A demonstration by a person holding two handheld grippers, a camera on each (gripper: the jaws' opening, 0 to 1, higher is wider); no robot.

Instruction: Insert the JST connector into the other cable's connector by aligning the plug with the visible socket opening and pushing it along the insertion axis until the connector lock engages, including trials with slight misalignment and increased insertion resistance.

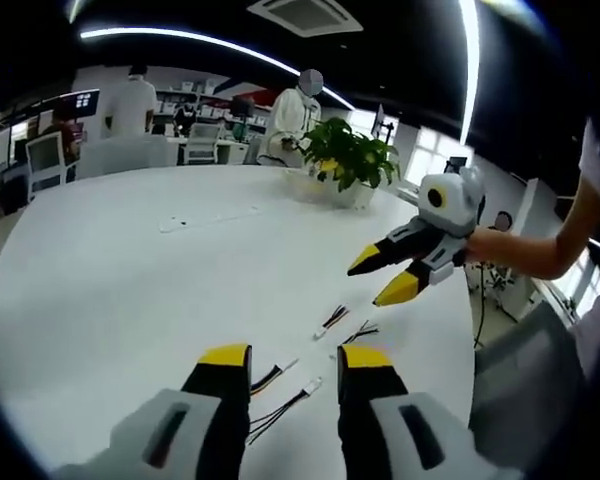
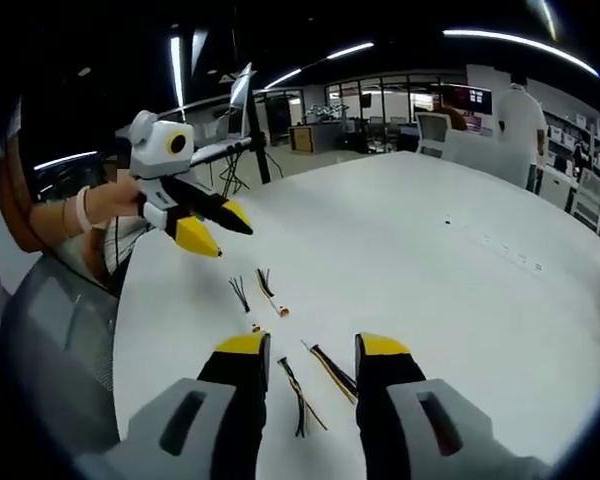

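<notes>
- JST cables lie loose on the white table (image 1: 120,280), none held; both grippers hover above with jaws apart and nothing between them.
- Left gripper (image 1: 296,362): yellow-tipped jaws stand moderately wide. Between them, toward 12 o'clock, lies a white-plugged cable (image 1: 298,392), its thin wires trailing back toward 7 o'clock. Another wire bundle (image 1: 267,377) sits just beside the left jaw.
- Farther out at 12 to 1 o'clock, two more short leads (image 1: 346,325) rest near each other but apart.
- Right gripper (image 2: 306,350): jaws likewise open, with dark and yellow wires (image 2: 330,368) lying between them and a second strand (image 2: 298,395) alongside. Beyond, at 11 o'clock, a small orange-ended lead (image 2: 272,292) and dark wires (image 2: 239,291).
- Handling, as I judge it: these pieces look very light, with limp wires and small rigid plastic housings. Gripping the wires would let the plug swing; the housing body is the place to pinch, squarely, leaving the mating end free.
- Which piece is plug and which socket is too small to tell.
</notes>
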